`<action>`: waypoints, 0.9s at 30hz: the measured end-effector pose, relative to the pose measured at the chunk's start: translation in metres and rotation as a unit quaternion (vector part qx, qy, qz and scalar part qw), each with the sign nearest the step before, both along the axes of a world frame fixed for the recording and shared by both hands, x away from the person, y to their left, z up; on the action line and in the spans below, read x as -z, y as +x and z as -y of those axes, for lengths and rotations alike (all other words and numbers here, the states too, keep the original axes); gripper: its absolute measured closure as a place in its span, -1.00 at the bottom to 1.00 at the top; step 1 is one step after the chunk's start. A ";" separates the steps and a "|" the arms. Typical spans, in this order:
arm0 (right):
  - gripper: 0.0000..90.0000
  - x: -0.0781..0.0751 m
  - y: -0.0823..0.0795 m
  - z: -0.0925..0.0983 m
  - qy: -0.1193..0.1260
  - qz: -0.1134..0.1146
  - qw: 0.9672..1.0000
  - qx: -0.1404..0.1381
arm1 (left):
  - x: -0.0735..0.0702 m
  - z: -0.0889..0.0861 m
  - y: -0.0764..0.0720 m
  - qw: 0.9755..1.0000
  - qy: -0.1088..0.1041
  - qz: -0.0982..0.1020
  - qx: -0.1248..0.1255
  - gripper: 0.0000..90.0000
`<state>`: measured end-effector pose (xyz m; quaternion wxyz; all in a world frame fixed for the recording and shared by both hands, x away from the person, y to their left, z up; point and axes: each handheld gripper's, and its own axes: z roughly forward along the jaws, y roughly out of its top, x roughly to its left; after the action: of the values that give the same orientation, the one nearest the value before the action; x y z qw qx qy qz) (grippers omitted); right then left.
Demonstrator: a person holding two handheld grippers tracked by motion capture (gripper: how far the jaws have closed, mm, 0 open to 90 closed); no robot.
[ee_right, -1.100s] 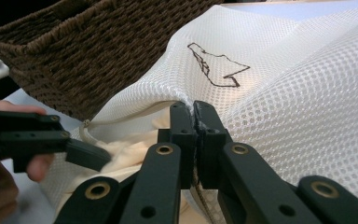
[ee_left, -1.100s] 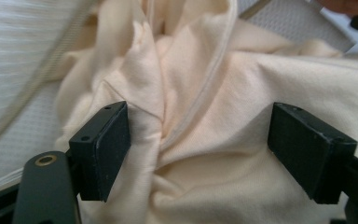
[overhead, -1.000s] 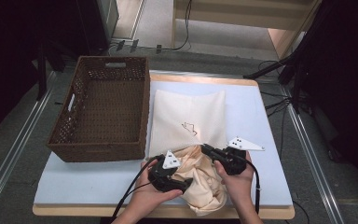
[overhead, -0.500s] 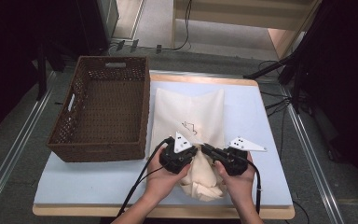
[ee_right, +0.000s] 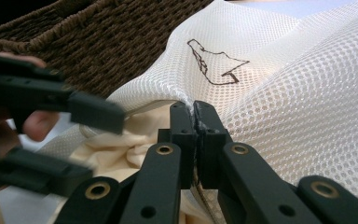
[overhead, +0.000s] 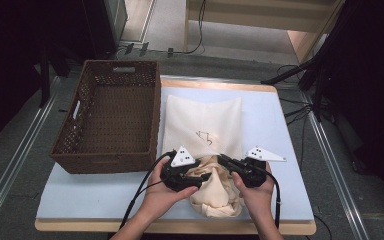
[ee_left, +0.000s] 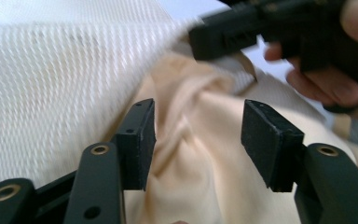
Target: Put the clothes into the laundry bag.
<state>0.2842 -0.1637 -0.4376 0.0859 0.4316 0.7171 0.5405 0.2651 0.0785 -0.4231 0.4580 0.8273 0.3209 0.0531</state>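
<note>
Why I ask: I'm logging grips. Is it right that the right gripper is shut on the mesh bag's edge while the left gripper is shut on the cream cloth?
Not quite. The left gripper stands open over the cream cloth, as the left gripper view shows; its jaws have just been opening. The right gripper is indeed shut on the mesh bag.

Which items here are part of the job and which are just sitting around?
In the job:
- white mesh bag, edge pinched by the right gripper
- cream cloth bunched at the bag's mouth
- left gripper, fingers apart over the cloth, just reopened

Just lying about:
- brown wicker basket to the left
- table surface
</note>
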 end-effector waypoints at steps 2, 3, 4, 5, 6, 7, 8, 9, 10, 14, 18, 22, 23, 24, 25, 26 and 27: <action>0.96 0.001 0.000 0.000 -0.001 -0.001 1.000 0.000 | 0.003 -0.001 -0.005 1.000 -0.012 -0.012 0.020 -0.09; 0.96 0.001 0.001 0.000 -0.001 0.000 1.000 0.000 | 0.005 0.001 -0.009 0.999 -0.015 -0.016 0.030 -0.14; 0.96 0.001 0.001 0.000 -0.001 0.001 1.000 0.000 | 0.008 0.005 -0.011 0.999 -0.017 -0.019 0.044 -0.20; 0.96 0.001 0.001 0.000 -0.002 0.001 1.000 -0.001 | 0.011 0.010 -0.013 0.998 -0.008 -0.025 0.057 -0.24; 0.96 0.002 0.001 0.000 -0.002 0.000 1.000 0.000 | 0.015 0.017 -0.015 0.998 0.011 -0.026 0.064 -0.31; 0.96 0.002 0.001 -0.001 -0.002 -0.002 1.000 -0.001 | 0.021 0.024 -0.014 0.996 0.043 -0.029 0.069 -0.37; 0.96 0.002 0.001 -0.001 -0.003 -0.002 1.000 0.000 | 0.029 0.030 -0.013 0.995 0.071 -0.035 0.068 -0.43; 0.96 0.002 0.001 -0.001 -0.003 -0.005 1.000 -0.001 | 0.035 0.034 -0.012 0.994 0.077 -0.033 0.063 -0.42; 0.96 0.002 0.001 -0.002 -0.005 -0.002 1.000 -0.003 | 0.036 0.035 -0.012 0.995 0.080 -0.023 0.062 -0.35; 0.96 0.001 -0.001 -0.003 -0.003 -0.001 1.000 -0.005 | 0.025 0.039 -0.012 0.994 0.086 -0.009 0.061 0.71; 0.96 -0.002 -0.003 -0.001 -0.003 0.003 1.000 -0.004 | 0.007 0.027 -0.002 0.999 0.021 -0.019 0.027 0.78; 0.96 -0.008 -0.004 0.004 0.007 0.010 1.000 0.003 | -0.004 0.019 0.010 0.999 -0.007 0.002 -0.033 0.79; 0.96 -0.009 -0.004 0.004 0.007 0.011 1.000 0.005 | -0.001 0.023 0.011 0.999 0.008 0.019 -0.046 0.78; 0.96 -0.009 -0.004 0.005 0.006 0.013 1.000 0.006 | 0.003 0.026 0.013 0.998 0.024 0.027 -0.056 0.78; 0.96 -0.009 -0.004 0.005 0.005 0.012 1.000 0.007 | 0.010 0.030 0.016 0.996 0.045 0.032 -0.066 0.77; 0.96 -0.008 -0.003 0.005 0.007 0.010 1.000 0.005 | 0.021 0.035 0.021 0.995 0.067 0.028 -0.074 0.76; 0.96 -0.007 -0.003 0.004 0.005 0.009 1.000 0.002 | 0.029 0.037 0.025 0.995 0.072 0.014 -0.071 0.72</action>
<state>0.2811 -0.1682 -0.4304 0.0909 0.4291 0.7124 0.5478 0.2896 0.0412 -0.4519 0.3968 0.8323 0.3679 0.1200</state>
